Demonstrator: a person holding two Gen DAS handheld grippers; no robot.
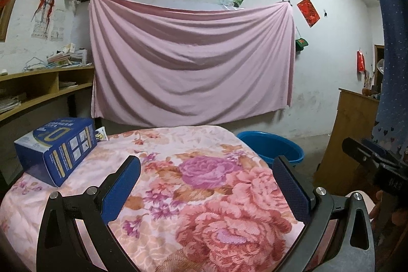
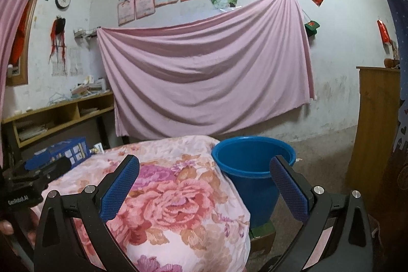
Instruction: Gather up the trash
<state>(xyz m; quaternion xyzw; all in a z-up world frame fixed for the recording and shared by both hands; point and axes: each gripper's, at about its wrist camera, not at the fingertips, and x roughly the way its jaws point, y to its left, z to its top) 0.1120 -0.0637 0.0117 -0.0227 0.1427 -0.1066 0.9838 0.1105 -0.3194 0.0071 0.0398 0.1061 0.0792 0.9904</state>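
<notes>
My left tongs (image 1: 206, 171) are released, blue pads wide apart, nothing between them, hovering over a table draped in a pink flowered cloth (image 1: 204, 185). My right tongs (image 2: 204, 170) are released too, and empty.

A blue bucket (image 2: 251, 164) stands on the floor just beside the table's right edge, near the far corner. The part of its inside that I can see holds nothing; its bottom is out of sight, and its base is partly hidden by the cloth. In the left view only its rim (image 1: 274, 144) peeks past the table edge.

A blue cardboard box (image 1: 57, 147) lies on its side at the table's far left corner. I cannot tell what it contains. Just behind it a small wrapper or packet (image 1: 100, 134) pokes up, too small to make out. It is the only thing here that looks like trash.

A pink sheet (image 1: 191, 60) hangs on the wall behind, covering whatever is there.
</notes>
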